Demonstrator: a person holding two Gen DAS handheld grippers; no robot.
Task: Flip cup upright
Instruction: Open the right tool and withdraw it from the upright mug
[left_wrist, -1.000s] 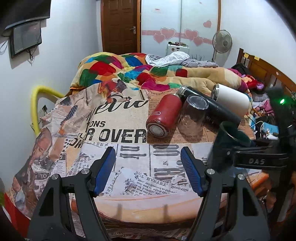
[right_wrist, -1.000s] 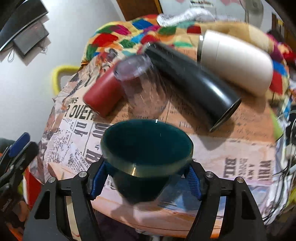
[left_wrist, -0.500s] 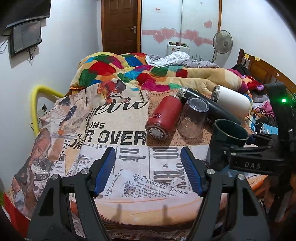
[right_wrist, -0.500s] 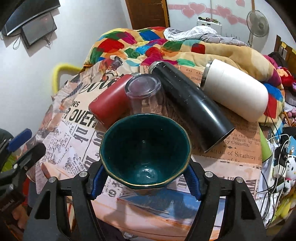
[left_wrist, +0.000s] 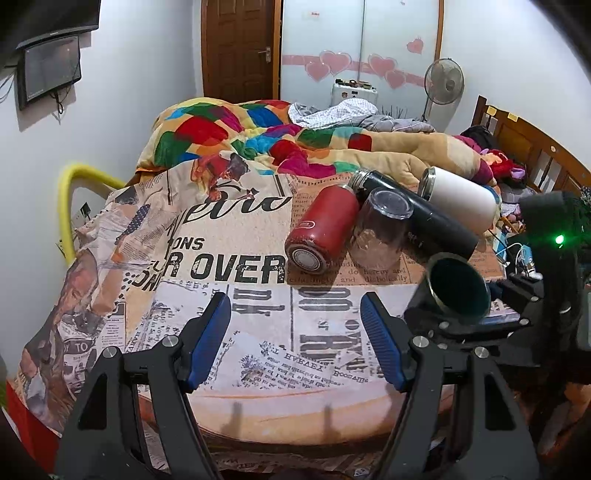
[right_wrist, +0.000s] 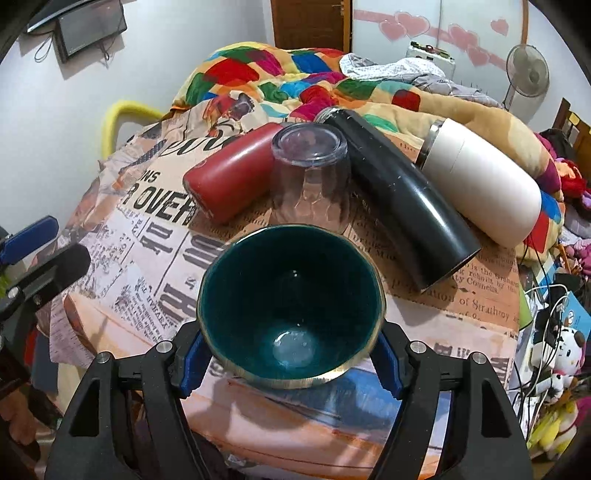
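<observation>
Cup, dark teal glazed ceramic (right_wrist: 291, 314), sits clenched in the right hand-held gripper (right_wrist: 290, 354) above the newspaper-print bench (right_wrist: 461, 332), mouth tilted; next, level and lower it. Left hand-held gripper (left_wrist: 295, 343) hangs released.

My dark teal cup (right_wrist: 291, 314) with its gold rim sits mouth-up, slightly tilted, at the near right of the table, just before the glass.

The cup (right_wrist: 291, 314) is glossy glazed ceramic, the tumbler (right_wrist: 310, 177) clear faceted glass, the black flask (right_wrist: 399, 206) smooth and shiny, the tablecloth (left_wrist: 229, 258) matt printed cloth.
</observation>
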